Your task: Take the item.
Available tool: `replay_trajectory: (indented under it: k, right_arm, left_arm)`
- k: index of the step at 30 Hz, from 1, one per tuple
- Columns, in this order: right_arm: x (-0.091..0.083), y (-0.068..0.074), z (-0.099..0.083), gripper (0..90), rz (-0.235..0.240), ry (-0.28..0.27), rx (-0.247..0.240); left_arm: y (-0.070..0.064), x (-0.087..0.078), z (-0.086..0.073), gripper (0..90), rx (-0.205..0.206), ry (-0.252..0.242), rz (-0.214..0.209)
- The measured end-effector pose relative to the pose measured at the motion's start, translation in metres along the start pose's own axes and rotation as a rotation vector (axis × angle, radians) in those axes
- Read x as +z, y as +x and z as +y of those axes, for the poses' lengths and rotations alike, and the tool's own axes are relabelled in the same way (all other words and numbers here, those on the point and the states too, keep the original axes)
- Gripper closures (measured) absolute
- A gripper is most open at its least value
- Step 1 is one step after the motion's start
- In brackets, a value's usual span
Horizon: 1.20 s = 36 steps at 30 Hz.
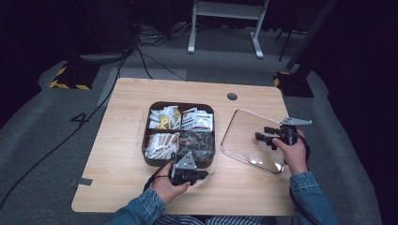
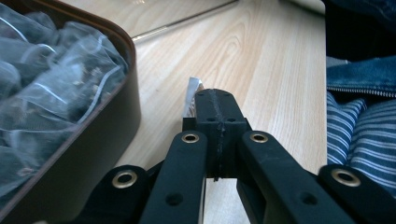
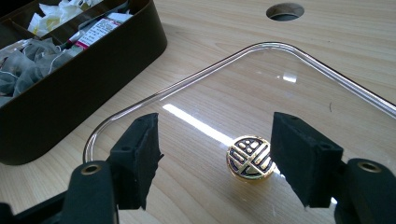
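Note:
A brown compartment box (image 1: 180, 103) sits mid-table, holding paper sachets and dark mesh tea bags (image 2: 46, 84). Just in front of its near wall (image 2: 93, 149), my left gripper (image 1: 202, 176) is shut on a small clear packet (image 2: 192, 93), whose edge sticks out past the closed jaws of the gripper (image 2: 215, 100). A clear lid (image 1: 244, 136) lies flat to the right of the box. My right gripper (image 1: 262, 133) hovers over it, open. Between its jaws (image 3: 217, 135), nearer the right one, stands the lid's gold-and-black knob (image 3: 250, 157).
A round cable hole (image 1: 232, 96) lies in the table behind the lid. The box's corner (image 3: 84, 88) is close on the left of the right gripper. A person's denim sleeves and striped clothing (image 2: 359, 135) are at the near table edge. Bare wood (image 1: 117, 159) lies left of the box.

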State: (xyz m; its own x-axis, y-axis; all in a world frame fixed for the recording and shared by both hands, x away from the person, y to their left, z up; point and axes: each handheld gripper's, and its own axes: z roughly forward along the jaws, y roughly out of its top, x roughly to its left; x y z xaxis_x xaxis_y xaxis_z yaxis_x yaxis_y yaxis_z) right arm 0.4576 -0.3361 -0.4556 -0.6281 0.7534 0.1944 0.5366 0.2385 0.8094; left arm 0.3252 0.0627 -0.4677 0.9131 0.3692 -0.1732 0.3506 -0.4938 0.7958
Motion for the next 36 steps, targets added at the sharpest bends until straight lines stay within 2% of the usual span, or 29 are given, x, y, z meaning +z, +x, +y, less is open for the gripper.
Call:
replay_trajectory:
  k: [5,10,12,14,18,23,26,31,36]
  right_arm:
    - [0.000,0.000,0.000,34.2,0.000,0.000,0.002]
    - [0.000,-0.001,0.000,34.0,0.001,0.002,0.007]
    - [0.000,-0.001,-0.001,33.8,0.002,0.003,0.007]
    - [0.000,-0.001,0.000,33.5,0.002,0.005,0.006]
    - [0.001,-0.001,0.000,33.5,0.002,0.004,0.006]
    - [0.001,-0.002,-0.001,33.3,-0.004,0.003,0.003]
    - [0.000,-0.002,0.000,32.7,-0.018,-0.003,0.002]
    - [0.001,-0.003,0.000,31.9,-0.043,-0.005,-0.003]
    - [0.002,-0.005,-0.001,31.6,-0.055,-0.006,0.000]
  left_arm:
    - [0.000,0.003,-0.001,90.0,-0.004,0.023,-0.022]
    - [0.000,0.006,-0.003,88.7,-0.026,0.038,-0.057]
    - [-0.001,0.008,-0.004,79.5,-0.026,0.038,-0.052]
    - [-0.001,0.008,-0.004,75.7,-0.034,0.033,-0.061]
    - [0.000,0.003,-0.003,68.0,-0.044,0.004,-0.051]
    - [0.003,-0.012,0.001,60.0,-0.063,-0.045,-0.010]
    - [0.005,-0.023,0.001,53.9,-0.055,-0.060,0.044]
    - [0.011,-0.043,0.002,48.8,-0.068,-0.088,0.129]
    - [0.020,-0.060,0.001,46.1,-0.106,-0.113,0.199]
